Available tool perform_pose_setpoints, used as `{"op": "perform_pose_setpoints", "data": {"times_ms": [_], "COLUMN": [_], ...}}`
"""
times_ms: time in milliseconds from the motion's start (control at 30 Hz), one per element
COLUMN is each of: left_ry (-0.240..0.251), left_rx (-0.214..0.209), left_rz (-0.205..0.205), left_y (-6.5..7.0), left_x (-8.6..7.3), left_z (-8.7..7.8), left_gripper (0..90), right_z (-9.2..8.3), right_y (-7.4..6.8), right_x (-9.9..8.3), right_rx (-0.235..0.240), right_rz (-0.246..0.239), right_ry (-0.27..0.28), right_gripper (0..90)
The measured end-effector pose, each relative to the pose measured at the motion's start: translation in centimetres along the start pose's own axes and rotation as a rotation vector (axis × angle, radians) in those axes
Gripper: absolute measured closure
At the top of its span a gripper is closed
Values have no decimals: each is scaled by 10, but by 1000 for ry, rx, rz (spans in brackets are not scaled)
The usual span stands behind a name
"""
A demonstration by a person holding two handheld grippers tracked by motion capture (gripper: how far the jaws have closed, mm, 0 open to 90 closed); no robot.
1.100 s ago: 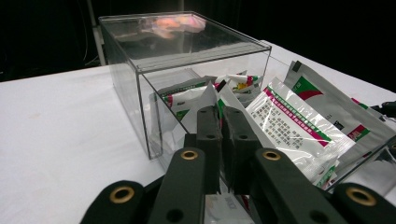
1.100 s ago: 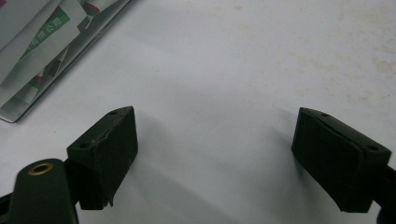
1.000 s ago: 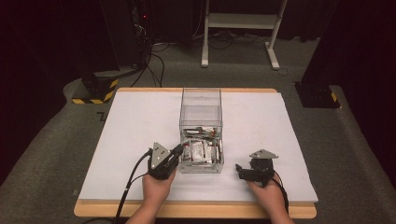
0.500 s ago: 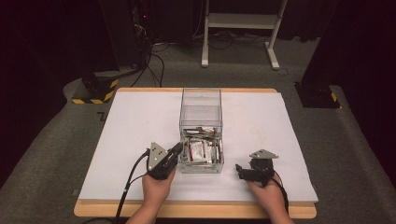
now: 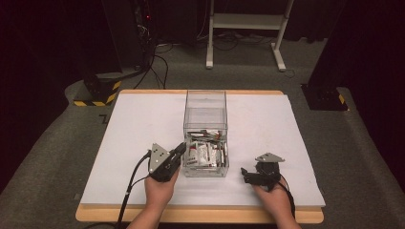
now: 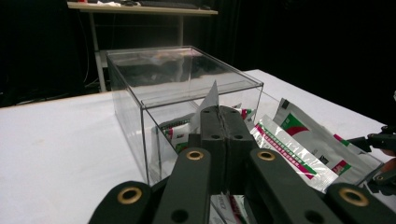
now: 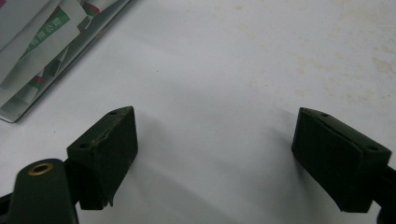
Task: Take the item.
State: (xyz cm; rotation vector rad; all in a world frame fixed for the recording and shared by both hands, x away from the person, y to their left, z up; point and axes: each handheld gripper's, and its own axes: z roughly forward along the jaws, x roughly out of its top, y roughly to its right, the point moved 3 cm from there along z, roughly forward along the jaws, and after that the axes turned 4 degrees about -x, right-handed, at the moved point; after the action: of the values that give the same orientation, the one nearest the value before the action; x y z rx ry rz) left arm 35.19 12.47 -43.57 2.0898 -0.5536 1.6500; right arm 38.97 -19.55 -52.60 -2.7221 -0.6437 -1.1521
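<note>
One clear plastic box stands at the centre of the high view on the white-topped desk, long and narrow, running from mid-frame down toward the lower centre; its nearer end holds a heap of white sachets printed in green and red, too jumbled to count from above; two hands come up from the bottom edge, one gripper in each; the left gripper sits just left of the box's lower end, its tips at the near left corner of the box, a black cable trailing from it toward the lower left; in the left gripper view its jaws are pressed together on a thin white sachet corner that sticks up above the tips at mid-frame, with the box wall right behind and three or so sachets fanned out at the right of that frame; the right gripper rests low at the lower right of the box, apart from it; in the right gripper view its two jaws stand wide apart over bare white desk, nothing between them, with the sachets and box edge in the upper left corner.
</note>
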Motion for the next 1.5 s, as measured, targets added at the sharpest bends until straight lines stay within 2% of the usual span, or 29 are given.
{"op": "perform_pose_setpoints", "data": {"times_ms": [533, 933, 1500], "left_ry": [51, 94, 112], "left_rx": [19, 15, 11], "left_rz": [-6, -20, -12], "left_y": [-5, -7, -8], "left_x": [12, 22, 28], "left_z": [-6, -11, -17], "left_gripper": [900, 900, 900], "right_z": [0, 0, 0], "right_y": [0, 0, 0], "right_x": [0, 0, 0], "right_rx": [1, 1, 1], "right_rz": [1, 1, 1], "right_ry": [-1, -1, -1], "right_gripper": [141, 141, 141]}}
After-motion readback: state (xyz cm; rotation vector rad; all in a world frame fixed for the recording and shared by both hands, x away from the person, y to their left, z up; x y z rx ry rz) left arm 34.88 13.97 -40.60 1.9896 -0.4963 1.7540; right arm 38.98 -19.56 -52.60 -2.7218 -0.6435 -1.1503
